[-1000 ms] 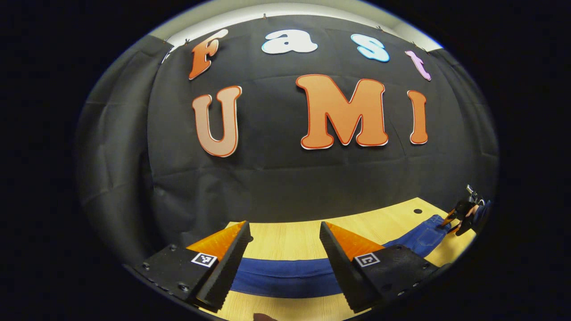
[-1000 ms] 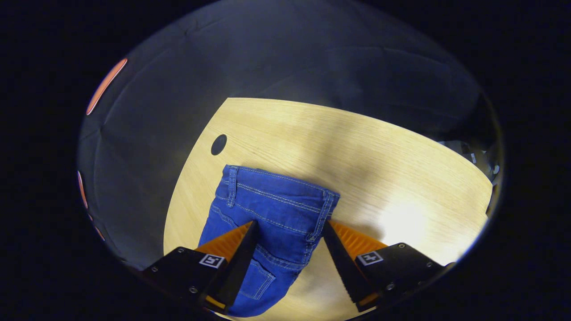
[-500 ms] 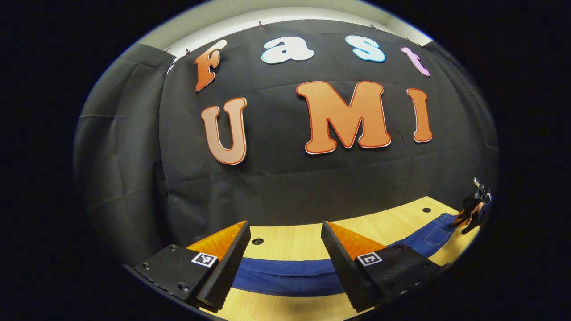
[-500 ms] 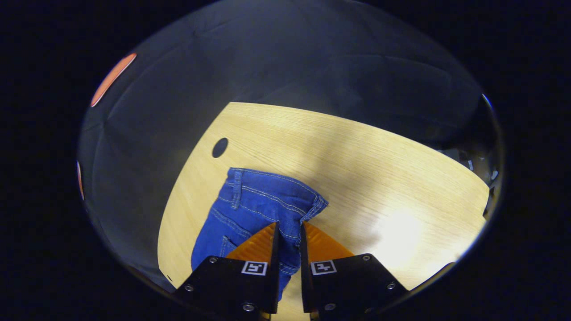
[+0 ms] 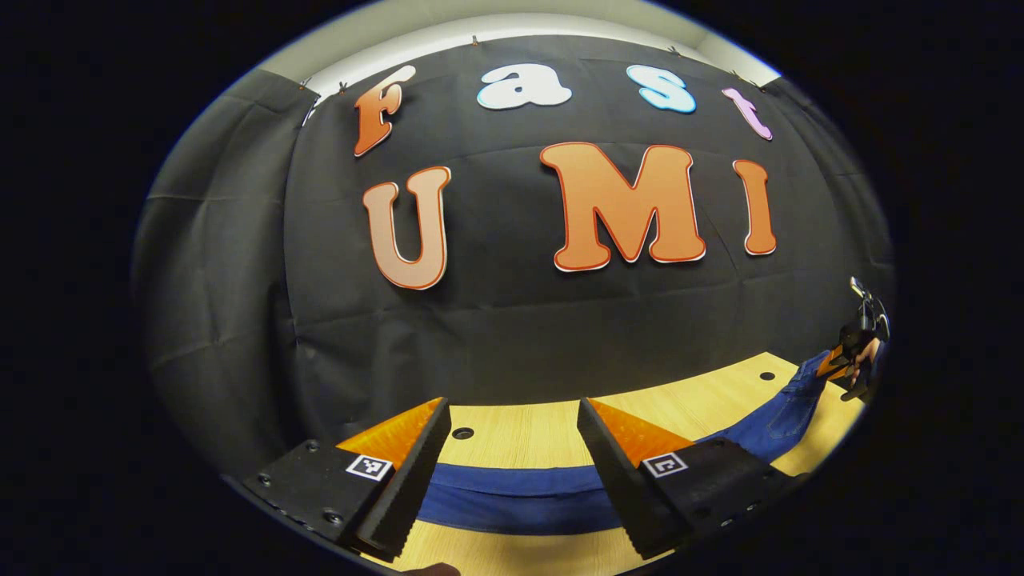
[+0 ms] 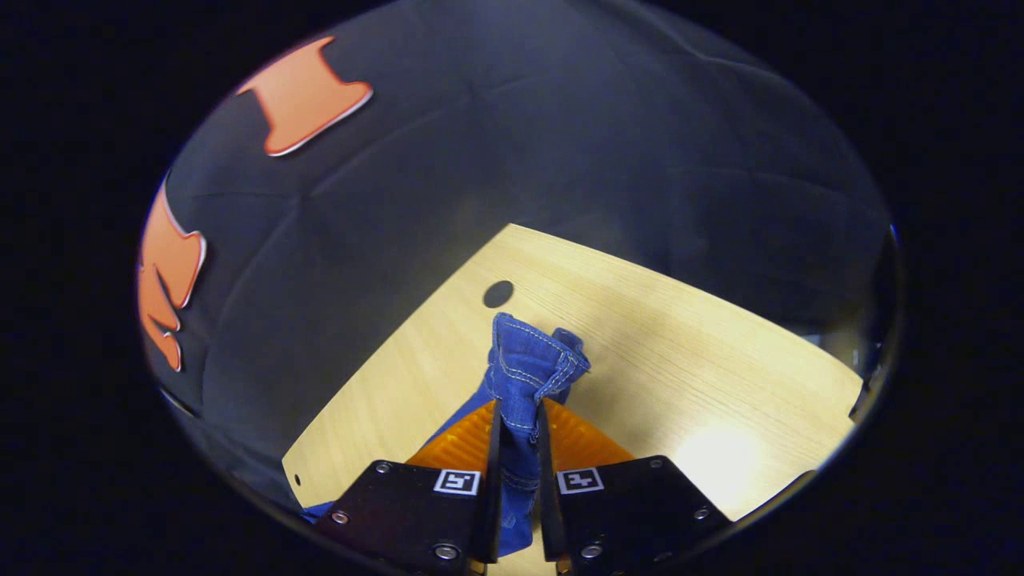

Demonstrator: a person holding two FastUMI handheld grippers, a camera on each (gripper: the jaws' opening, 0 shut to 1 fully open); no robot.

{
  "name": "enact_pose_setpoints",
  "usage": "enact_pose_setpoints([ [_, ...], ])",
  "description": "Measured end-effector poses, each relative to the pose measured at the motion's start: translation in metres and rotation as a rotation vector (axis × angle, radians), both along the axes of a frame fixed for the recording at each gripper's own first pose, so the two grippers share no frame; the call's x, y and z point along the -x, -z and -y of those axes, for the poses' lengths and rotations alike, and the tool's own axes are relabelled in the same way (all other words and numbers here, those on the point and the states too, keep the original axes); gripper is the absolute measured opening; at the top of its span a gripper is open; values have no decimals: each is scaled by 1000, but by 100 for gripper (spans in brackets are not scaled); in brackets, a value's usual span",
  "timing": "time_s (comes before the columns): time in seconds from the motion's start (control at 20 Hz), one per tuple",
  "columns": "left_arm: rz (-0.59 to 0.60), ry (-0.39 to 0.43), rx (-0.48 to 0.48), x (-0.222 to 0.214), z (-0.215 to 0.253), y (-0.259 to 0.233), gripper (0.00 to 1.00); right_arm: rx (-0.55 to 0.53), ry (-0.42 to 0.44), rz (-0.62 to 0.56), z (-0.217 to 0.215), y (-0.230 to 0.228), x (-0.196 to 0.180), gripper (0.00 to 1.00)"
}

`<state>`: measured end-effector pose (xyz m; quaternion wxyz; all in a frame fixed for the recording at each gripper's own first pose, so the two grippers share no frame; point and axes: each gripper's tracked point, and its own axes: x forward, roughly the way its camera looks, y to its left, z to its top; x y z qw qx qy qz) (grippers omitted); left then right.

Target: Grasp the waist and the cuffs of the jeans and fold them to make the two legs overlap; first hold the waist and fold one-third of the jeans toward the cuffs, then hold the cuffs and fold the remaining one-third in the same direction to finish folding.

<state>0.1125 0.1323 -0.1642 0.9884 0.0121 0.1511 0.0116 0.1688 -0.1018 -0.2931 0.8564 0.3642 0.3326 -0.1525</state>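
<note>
right hand-held gripper [image 6: 516, 448] clamped on jeans [image 6: 524, 376] waist above worktop [image 6: 680, 336], left hand-held gripper [image 5: 512, 456] spread wide over leg

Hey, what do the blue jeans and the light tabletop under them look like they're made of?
The blue jeans look like cotton denim, matte: pale contrast stitching along the seams, and the waist bunches softly where the right gripper pinches it. The light tabletop looks like wood or wood-look laminate: fine straight grain, a soft glare patch suggesting a smooth finish.

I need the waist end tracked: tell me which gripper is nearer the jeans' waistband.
Right. The right gripper is shut on the waistband, lifting it off the table. The left gripper hangs open over the leg, far along.
</note>
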Motion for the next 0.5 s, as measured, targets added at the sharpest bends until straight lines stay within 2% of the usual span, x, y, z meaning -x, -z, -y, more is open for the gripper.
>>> enact_pose_setpoints([
  [0.4, -30, -40, -18, -5, -34, 16, 98, 90, -151, 195, -38, -106, 15, 20],
  [0.45, -36, -45, -24, -4, -40, 18, 100, 106, -179, 218, -45, -116, 19, 20],
  [0.5, -40, -52, -28, -5, -47, 21, 98, 119, -199, 242, -52, -128, 20, 20],
])
